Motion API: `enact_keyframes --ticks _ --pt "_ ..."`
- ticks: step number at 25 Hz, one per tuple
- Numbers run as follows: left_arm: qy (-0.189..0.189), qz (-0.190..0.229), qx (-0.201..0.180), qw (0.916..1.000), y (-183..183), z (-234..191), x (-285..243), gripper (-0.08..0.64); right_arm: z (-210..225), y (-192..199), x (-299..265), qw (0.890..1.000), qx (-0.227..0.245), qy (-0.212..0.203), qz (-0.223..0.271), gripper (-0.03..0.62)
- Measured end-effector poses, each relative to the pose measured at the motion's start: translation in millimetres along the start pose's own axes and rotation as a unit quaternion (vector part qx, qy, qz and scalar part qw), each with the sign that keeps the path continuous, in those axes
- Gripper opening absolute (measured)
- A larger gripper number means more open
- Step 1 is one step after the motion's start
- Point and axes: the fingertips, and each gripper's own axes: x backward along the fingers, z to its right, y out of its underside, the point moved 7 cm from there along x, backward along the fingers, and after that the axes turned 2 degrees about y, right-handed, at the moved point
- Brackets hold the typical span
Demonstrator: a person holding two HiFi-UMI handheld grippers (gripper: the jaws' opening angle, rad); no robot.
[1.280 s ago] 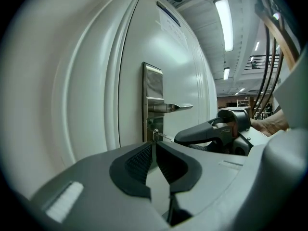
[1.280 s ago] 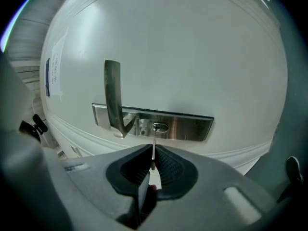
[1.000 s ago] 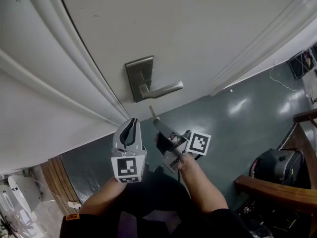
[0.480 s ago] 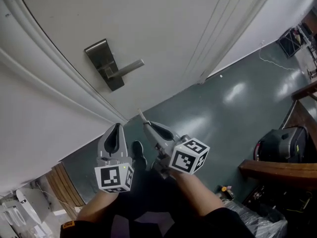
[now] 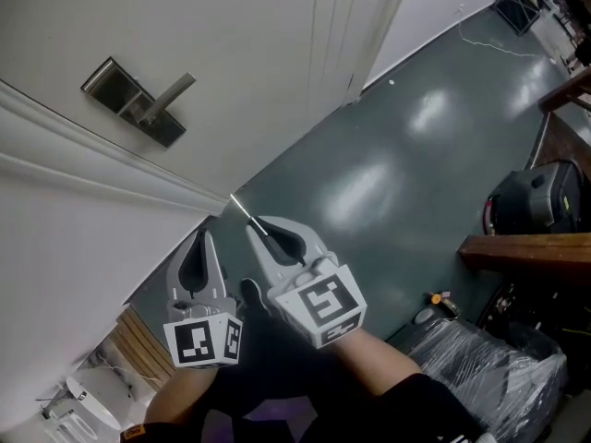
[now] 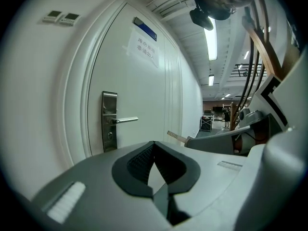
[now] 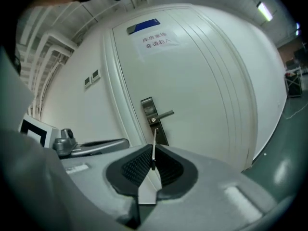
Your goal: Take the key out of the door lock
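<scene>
The steel lock plate [image 5: 129, 104] with its lever handle [image 5: 174, 91] sits on the white door at upper left, well away from both grippers. My right gripper [image 5: 259, 226] is shut on the thin key [image 5: 242, 209], whose blade sticks out past the jaw tips toward the door. In the right gripper view the key [image 7: 153, 148] stands upright between the pads, in line with the lock plate [image 7: 153, 120] behind it. My left gripper [image 5: 200, 239] hangs beside it on the left, shut and empty. Its own view shows the lock plate [image 6: 109, 121] and the key [image 6: 176, 137] at right.
A paper notice [image 7: 155, 39] is stuck high on the door, and wall switches [image 7: 91, 80] lie left of the frame. On the green floor [image 5: 388, 155] at right stand a wooden bench [image 5: 526, 245], a black bag [image 5: 540, 197] and a plastic-wrapped bundle [image 5: 489, 372].
Both grippers have drawn back from the door, the right one still holding the key. The head view has swung, so the lock plate has slid to the upper left.
</scene>
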Motion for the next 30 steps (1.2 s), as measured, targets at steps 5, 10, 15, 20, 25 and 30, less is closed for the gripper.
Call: enact_keyframes --ticks 5,10,15,20,25,30 --pt "0.010 0.006 -0.013 0.9998 6.3 -0.1 19.5 0.018 -13.4 8.9 13.6 0.998 0.036 0.048 0.007 0.015" --pt "0.023 0.014 -0.006 0.9996 17.5 -22.4 49.8 0.018 -46.7 29.5 15.9 0.995 0.057 0.087 0.007 0.015" --pt "0.051 0.018 0.000 0.9985 28.4 -51.8 98.5 0.018 -102.3 54.2 26.4 0.990 0.056 0.126 0.003 0.015" --pt "0.088 0.024 0.005 0.9958 35.5 -72.3 141.1 0.018 -153.1 66.6 35.8 0.984 0.060 0.169 0.010 0.015" --pt "0.108 0.032 0.018 0.9935 31.7 -84.5 184.8 0.018 -200.5 71.7 54.4 0.980 0.074 0.186 0.012 0.015" --pt "0.106 0.041 0.025 0.9932 33.3 -90.3 218.4 0.018 -229.1 73.9 75.2 0.977 0.089 0.191 0.027 0.015"
